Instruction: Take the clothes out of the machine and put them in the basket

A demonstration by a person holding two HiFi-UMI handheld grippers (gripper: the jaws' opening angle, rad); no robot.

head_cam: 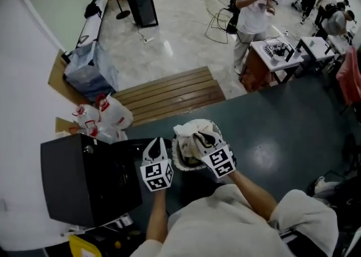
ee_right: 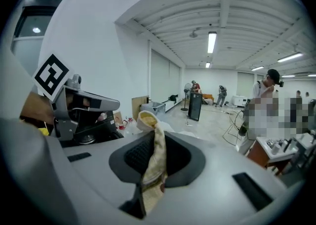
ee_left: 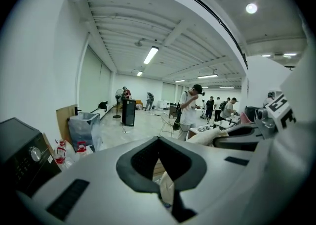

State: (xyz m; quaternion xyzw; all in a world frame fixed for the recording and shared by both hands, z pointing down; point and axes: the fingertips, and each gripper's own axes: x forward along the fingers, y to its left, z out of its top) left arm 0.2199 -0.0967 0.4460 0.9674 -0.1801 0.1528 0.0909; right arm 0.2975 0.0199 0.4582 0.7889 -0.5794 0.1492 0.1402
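Note:
In the head view the black machine (head_cam: 84, 179) stands at the left, and a round pale basket (head_cam: 179, 162) sits just right of it on the dark floor. My right gripper (head_cam: 210, 146) hangs over the basket, shut on a cream cloth (head_cam: 194, 137) that bunches above the rim. In the right gripper view that cloth (ee_right: 153, 169) runs up between the closed jaws. My left gripper (head_cam: 158, 144) is beside the basket's left rim, in front of the machine. Its jaws are together in the left gripper view, with a narrow strip of cream cloth (ee_left: 167, 189) in the slit.
A wooden step (head_cam: 169, 95) lies ahead of the basket. White plastic bags (head_cam: 107, 117) and a bag-lined grey bin (head_cam: 90, 69) sit behind the machine by the wall. A person (head_cam: 254, 7) stands by a small table (head_cam: 276, 52) at the right; a black cabinet (head_cam: 141, 1) stands farther off.

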